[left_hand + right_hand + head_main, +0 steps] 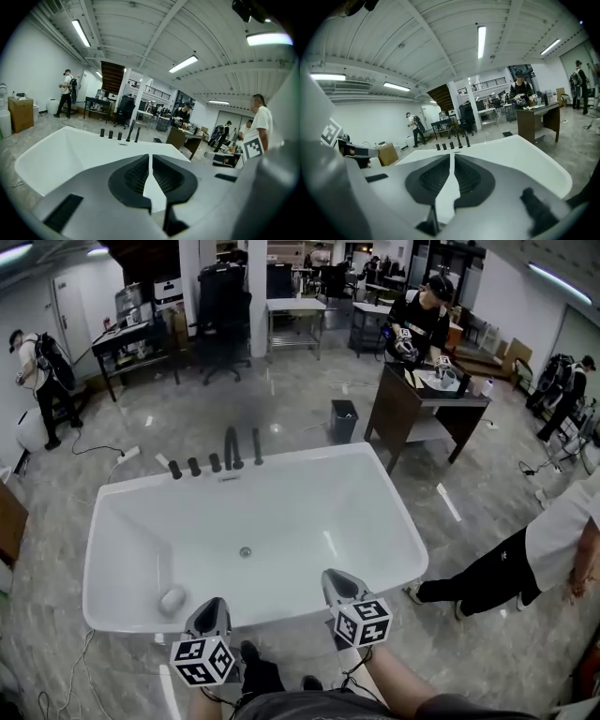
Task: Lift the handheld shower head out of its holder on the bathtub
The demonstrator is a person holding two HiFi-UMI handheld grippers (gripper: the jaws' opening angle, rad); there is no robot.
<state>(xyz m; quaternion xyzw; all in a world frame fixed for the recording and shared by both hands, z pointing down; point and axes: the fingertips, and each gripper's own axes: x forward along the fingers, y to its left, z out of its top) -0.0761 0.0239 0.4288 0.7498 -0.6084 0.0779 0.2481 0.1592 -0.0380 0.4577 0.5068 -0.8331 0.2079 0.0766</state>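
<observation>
Head view: the handheld shower head, a slim dark rod, stands upright on the white bathtub's far rim, while the left gripper and right gripper, both pinched closed and empty, hover side by side at its near rim.

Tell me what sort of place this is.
Probably a workshop or lab hall, not a bathroom: the white bathtub stands alone on an open floor, near a wooden desk where a person works, an office chair, and strip lights overhead.
</observation>
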